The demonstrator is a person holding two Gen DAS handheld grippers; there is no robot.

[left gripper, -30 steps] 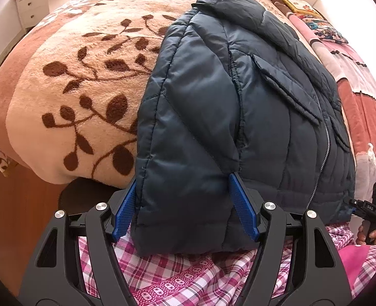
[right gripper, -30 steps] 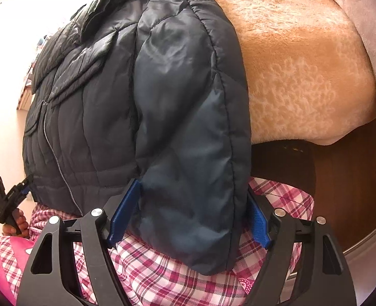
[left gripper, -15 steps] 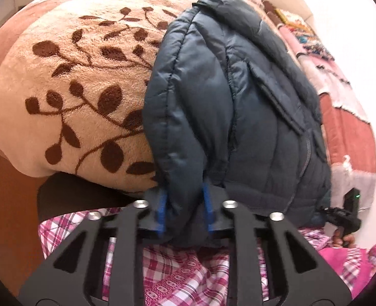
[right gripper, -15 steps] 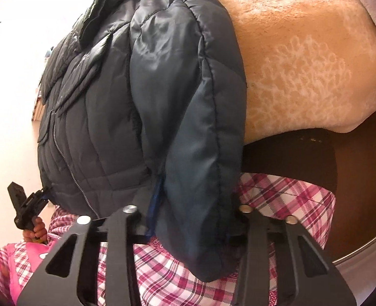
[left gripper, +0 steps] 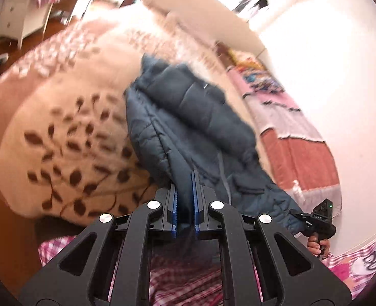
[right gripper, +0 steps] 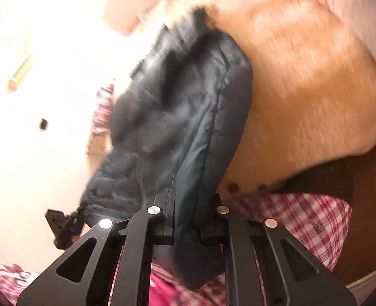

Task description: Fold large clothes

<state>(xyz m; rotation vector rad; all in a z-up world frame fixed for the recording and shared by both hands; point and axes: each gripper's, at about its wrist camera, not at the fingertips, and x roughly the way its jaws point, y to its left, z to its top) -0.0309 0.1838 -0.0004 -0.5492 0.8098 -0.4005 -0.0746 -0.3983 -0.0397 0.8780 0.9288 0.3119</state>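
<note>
Both jaws have just been closing and are clamped on the hem corners of the dark puffer jacket [left gripper: 188,117], left gripper [left gripper: 185,201] and right gripper [right gripper: 188,211] alike, its long axis being stretched away over the bed blanket [left gripper: 60,137] ahead.

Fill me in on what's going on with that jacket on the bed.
A person holding a two-finger gripper in each hand is folding a dark blue quilted puffer jacket on a bed covered by a beige plush blanket with brown leaf print. The left gripper and the right gripper have just been closing, and each now pinches a bottom corner of the jacket, near the bed's edge. The held end hangs off the blanket while the collar end lies on it. Both views are blurred.
</note>
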